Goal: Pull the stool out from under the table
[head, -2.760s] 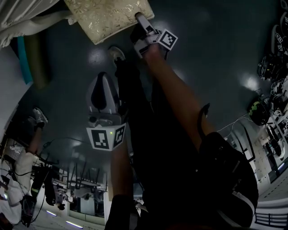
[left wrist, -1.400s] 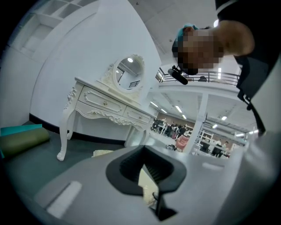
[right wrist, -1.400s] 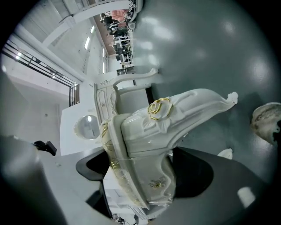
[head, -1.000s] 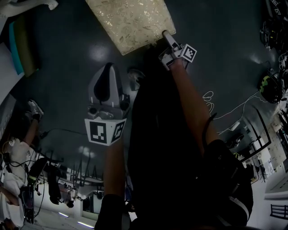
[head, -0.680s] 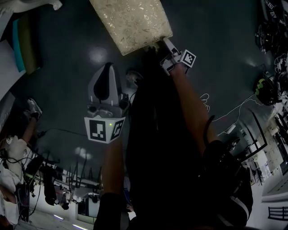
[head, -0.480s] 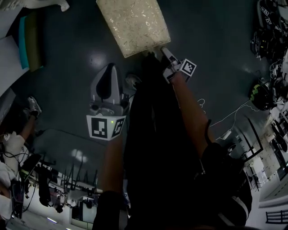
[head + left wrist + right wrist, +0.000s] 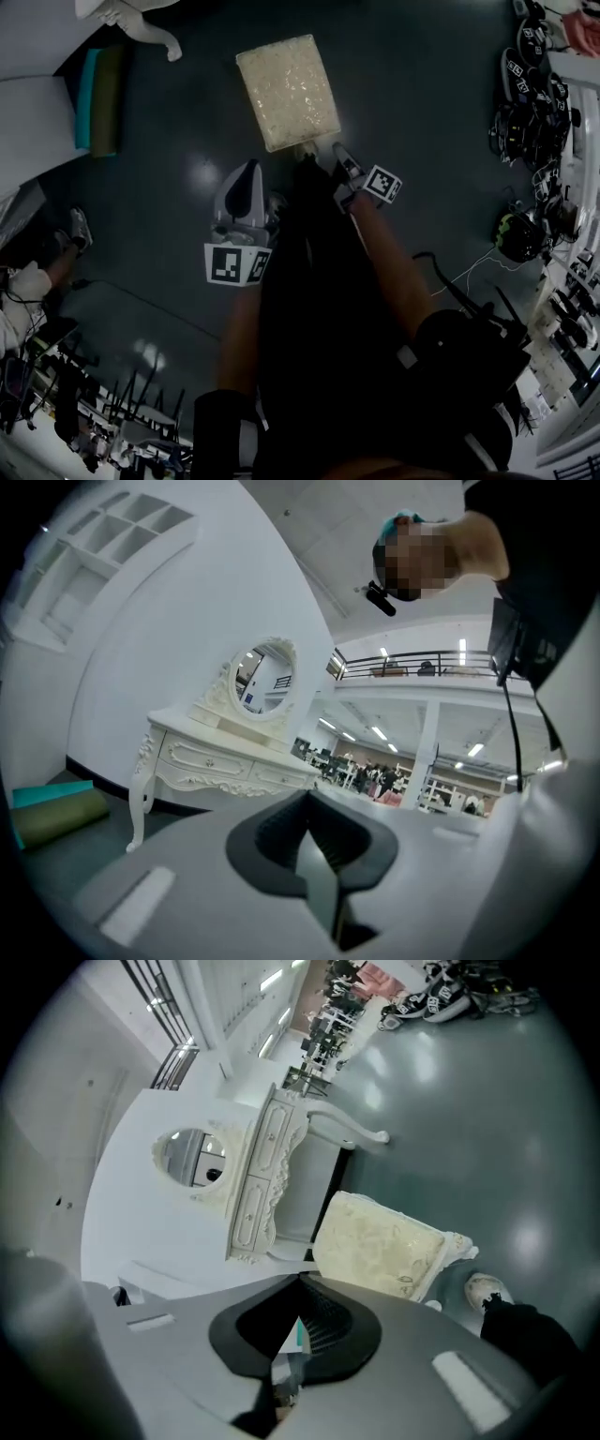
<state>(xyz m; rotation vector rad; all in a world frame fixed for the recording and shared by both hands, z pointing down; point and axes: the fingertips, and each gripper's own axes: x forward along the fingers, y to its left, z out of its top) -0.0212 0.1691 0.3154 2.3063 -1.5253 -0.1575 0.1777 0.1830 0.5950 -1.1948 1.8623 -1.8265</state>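
The stool [image 7: 286,91], with a cream patterned cushion, stands out on the dark floor, away from the white dressing table [image 7: 262,1176]. One of the table's curved legs [image 7: 141,23] shows at the top left of the head view. My right gripper [image 7: 339,157] hangs just off the stool's near right corner, shut with nothing between its jaws. In the right gripper view the stool [image 7: 380,1241] lies ahead of the right gripper [image 7: 298,1305], apart from it. My left gripper [image 7: 247,176] is shut and empty, held over the floor to the left of my legs. The left gripper [image 7: 305,817] faces the dressing table [image 7: 216,752].
Teal and green mats [image 7: 98,98] lie by the wall at left. Gear and cables [image 7: 525,103] crowd the right side. A person [image 7: 28,281] crouches at far left. My shoe [image 7: 486,1290] stands next to the stool.
The right gripper, which was at the stool's near corner, has come off it and shut. The head view has drawn back, so the stool looks smaller and farther away.
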